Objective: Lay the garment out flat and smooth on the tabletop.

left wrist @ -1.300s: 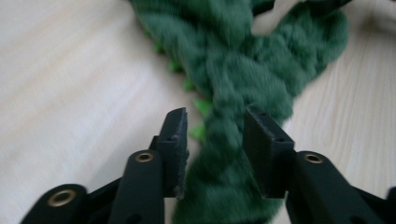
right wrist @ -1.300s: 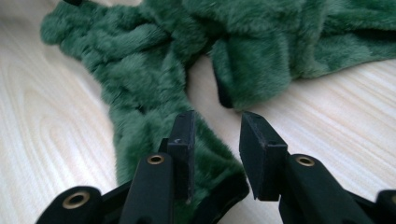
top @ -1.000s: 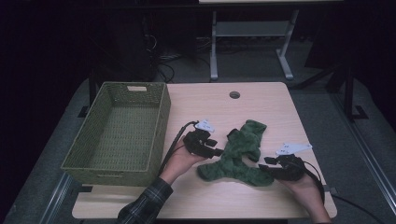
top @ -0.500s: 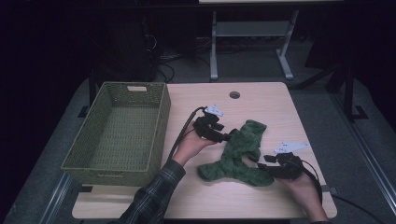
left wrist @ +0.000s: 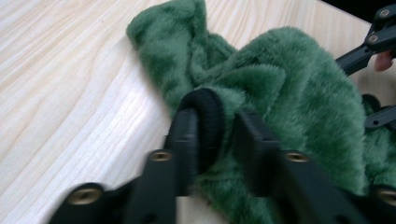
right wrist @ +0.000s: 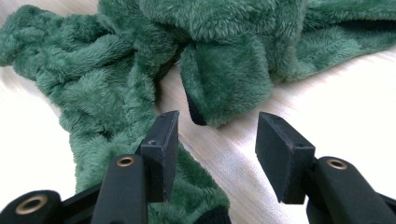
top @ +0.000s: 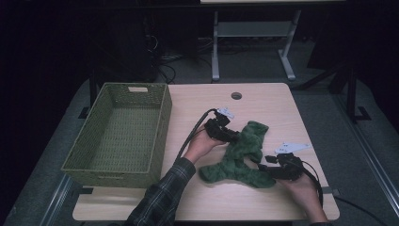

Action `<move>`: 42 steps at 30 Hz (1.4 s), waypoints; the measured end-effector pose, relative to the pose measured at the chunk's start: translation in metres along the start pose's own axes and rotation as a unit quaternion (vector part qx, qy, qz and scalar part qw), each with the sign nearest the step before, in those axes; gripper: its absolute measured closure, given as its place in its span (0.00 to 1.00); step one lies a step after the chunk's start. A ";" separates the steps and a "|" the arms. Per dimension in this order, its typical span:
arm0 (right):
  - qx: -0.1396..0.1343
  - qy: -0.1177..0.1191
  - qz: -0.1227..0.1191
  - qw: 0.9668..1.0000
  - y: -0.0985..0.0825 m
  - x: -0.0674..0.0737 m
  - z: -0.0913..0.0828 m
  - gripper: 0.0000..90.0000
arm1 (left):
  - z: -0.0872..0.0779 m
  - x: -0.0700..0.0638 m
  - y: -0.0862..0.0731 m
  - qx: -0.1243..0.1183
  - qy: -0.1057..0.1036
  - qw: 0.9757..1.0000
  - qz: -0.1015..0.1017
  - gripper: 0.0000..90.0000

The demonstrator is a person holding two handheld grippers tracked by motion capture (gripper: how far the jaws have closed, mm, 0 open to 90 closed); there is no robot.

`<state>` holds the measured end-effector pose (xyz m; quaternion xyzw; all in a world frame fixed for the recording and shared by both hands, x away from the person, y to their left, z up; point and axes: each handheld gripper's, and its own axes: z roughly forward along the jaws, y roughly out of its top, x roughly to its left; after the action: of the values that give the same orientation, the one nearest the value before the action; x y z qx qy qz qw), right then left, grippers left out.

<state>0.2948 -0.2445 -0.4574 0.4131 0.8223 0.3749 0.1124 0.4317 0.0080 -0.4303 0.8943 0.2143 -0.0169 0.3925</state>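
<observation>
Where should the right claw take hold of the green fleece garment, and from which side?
Probably the fleece flap with the dark edge, just ahead of the open right claw. It lifts slightly off the wooden table and fits the gap, so come straight forward, low along the table. The left claw already pinches the black cuff.

Black two-jaw left gripper (left wrist: 212, 140) and right gripper (right wrist: 217, 151), brass-coloured screws, trailing black cables; dark plaid sleeve (top: 160, 197) on left arm.
</observation>
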 end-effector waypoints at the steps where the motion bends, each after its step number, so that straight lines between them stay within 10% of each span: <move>1: 0.000 0.001 0.001 1.000 0.000 0.000 0.000 0.54 | -0.004 0.000 0.000 -0.004 -0.003 1.000 -0.003 0.89; 11: 0.003 0.002 0.007 1.000 0.002 0.001 0.005 0.56 | -0.030 -0.003 -0.003 -0.031 0.004 0.999 -0.017 0.93; 19: 0.002 0.012 0.019 1.000 0.006 -0.008 0.016 0.88 | -0.034 -0.006 -0.005 -0.032 0.002 0.999 -0.017 0.94; 27: -0.017 -0.001 0.007 1.000 0.022 -0.016 0.002 0.92 | -0.055 -0.013 -0.012 -0.040 0.005 0.999 -0.036 0.94; 34: -0.030 -0.005 -0.030 0.999 0.050 -0.014 -0.007 0.93 | -0.090 -0.024 -0.036 -0.057 0.044 0.995 -0.063 0.94; 42: -0.004 0.004 -0.041 0.999 0.061 -0.018 0.014 0.93 | -0.084 -0.020 -0.071 -0.021 0.062 0.993 -0.095 0.95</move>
<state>0.3487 -0.2279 -0.4260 0.3769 0.8376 0.3749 0.1257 0.3735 0.1033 -0.4175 0.8607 0.3222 0.0060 0.3942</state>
